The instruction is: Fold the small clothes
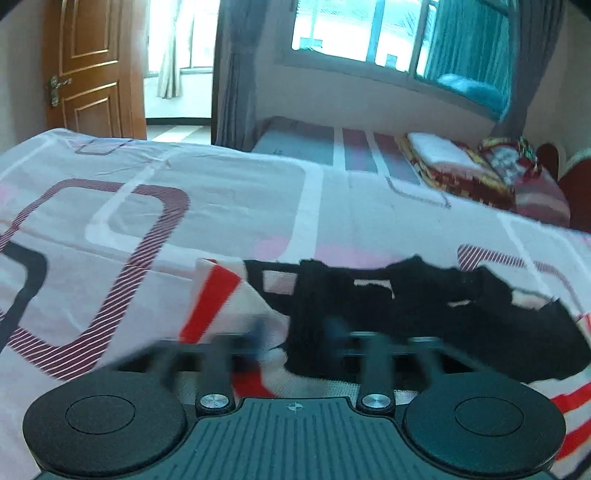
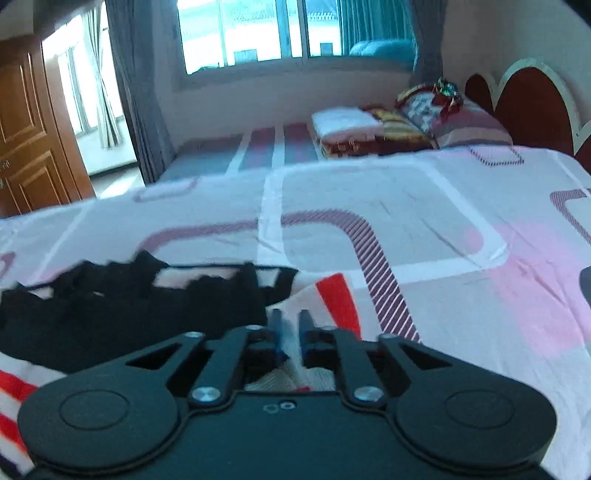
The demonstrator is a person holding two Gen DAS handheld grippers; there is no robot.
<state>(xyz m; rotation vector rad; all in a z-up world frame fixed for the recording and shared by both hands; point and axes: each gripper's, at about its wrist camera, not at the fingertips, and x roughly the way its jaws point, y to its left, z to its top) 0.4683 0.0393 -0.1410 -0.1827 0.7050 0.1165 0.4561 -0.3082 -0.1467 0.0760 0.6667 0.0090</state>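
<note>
1. Setting: a bedroom; a bed spread (image 1: pixel 229 206) printed with pink, grey and striped rounded squares fills both views.
2. Nearest, left wrist view: the left gripper (image 1: pixel 299 332), blurred, with its jaws standing apart; nothing is clamped between them. Its fingers reach over the near edge of the garment.
3. Nearest, right wrist view: the right gripper (image 2: pixel 291 332), its blue-tipped fingers (image 2: pixel 277 334) almost together with a narrow slit between them. Pale cloth shows in that slit; whether the pads press on it cannot be told.
4. Task item: a small garment (image 1: pixel 406 317), black with white and red-striped parts, lies crumpled on the near part of the spread, just ahead of both grippers. It sits to the right in the left view and to the left in the right view.
5. Farther: folded blankets (image 2: pixel 354 129) and a pillow at the far right, by a dark red headboard (image 2: pixel 532 107).
6. Farthest: a window (image 2: pixel 258 33) with grey curtains, and a wooden door (image 1: pixel 92 70) at the left.
</note>
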